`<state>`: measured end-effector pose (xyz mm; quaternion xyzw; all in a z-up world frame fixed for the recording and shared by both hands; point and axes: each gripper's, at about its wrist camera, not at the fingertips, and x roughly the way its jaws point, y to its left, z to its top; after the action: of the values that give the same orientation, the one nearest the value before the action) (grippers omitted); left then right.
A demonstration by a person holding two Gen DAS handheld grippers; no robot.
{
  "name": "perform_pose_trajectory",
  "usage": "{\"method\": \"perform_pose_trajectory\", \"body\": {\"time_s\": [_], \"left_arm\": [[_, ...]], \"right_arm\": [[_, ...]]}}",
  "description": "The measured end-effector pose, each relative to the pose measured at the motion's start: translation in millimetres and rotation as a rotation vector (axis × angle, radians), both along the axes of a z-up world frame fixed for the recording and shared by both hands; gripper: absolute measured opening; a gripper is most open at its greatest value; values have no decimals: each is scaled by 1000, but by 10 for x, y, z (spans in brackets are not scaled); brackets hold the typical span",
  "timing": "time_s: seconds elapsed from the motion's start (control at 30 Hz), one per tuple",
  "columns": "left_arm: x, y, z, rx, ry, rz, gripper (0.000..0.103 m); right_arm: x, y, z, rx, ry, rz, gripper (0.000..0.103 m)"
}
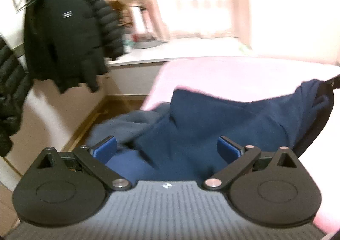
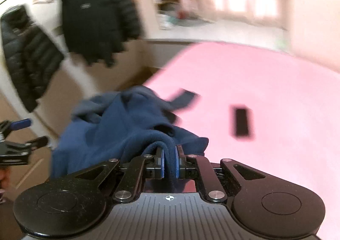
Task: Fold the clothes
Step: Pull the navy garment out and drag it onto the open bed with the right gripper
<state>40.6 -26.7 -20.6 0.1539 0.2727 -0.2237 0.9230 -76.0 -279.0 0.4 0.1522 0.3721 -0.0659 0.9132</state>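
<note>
1. Right wrist view: the right gripper (image 2: 169,163) has its blue pads clenched on a fold of the navy fleece garment (image 2: 110,125).
2. This garment lies on the pink sheet (image 2: 265,82), at about 10 o'clock from the pads.
3. At 1 o'clock, a small black object (image 2: 241,122) rests on the sheet; it is too blurred to identify.
4. Left wrist view: the left gripper (image 1: 166,150) is released, fingers wide, with the garment beyond them, not pinched.
5. No container is visible.
</note>
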Motion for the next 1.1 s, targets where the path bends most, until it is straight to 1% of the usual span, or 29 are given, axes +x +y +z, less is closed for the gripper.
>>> {"method": "perform_pose_trajectory", "body": {"time_s": [0.1, 0.17, 0.27, 0.33, 0.4, 0.43, 0.47, 0.53, 0.63, 0.7, 0.77, 0.83, 0.93, 1.0, 1.03, 1.1], "left_arm": [[-549, -404, -86, 14, 43, -71, 101], [-787, -647, -169, 22, 89, -113, 101], [-1047, -1003, -277, 23, 171, -197, 101], [-1173, -1191, -343, 43, 185, -269, 101], [-1238, -1386, -421, 88, 181, -350, 101], [-1257, -1481, -463, 110, 178, -390, 101], [-1275, -1556, -511, 129, 178, -429, 100], [-1340, -1688, -614, 158, 177, -487, 100], [-1358, -1790, -782, 209, 203, -550, 100], [-1420, -1769, -868, 222, 208, -580, 100], [-1420, -1748, -984, 235, 217, -610, 100], [-1438, -1715, -1089, 249, 222, -633, 100], [-1485, -1673, -1237, 279, 230, -667, 100], [-1545, -1642, -1310, 299, 236, -691, 100], [-1576, -1629, -1356, 312, 243, -705, 100], [-1633, -1619, -1435, 339, 257, -723, 100]], "right_arm": [[-780, -253, -107, -40, 85, -76, 7], [-1265, -423, -191, -62, 139, -163, 8], [-1928, -750, -257, -70, 172, -384, 8], [-2255, -949, -313, -102, 217, -514, 11], [-2462, -1035, -386, -131, 276, -574, 28], [-2553, -1042, -413, -137, 286, -589, 42], [-2651, -1018, -422, -134, 272, -592, 60], [-2829, -915, -431, -131, 260, -587, 71], [-2809, -721, -567, -89, 292, -551, 72], [-2742, -577, -694, -52, 317, -526, 74], [-2692, -428, -828, -34, 338, -498, 90], [-2601, -260, -999, -23, 357, -453, 92], [-2409, -93, -1402, 8, 410, -386, 92], [-2338, -44, -1762, 76, 447, -360, 92], [-2320, -46, -1926, 89, 462, -358, 92], [-2309, -75, -2215, 78, 500, -358, 92]]}}
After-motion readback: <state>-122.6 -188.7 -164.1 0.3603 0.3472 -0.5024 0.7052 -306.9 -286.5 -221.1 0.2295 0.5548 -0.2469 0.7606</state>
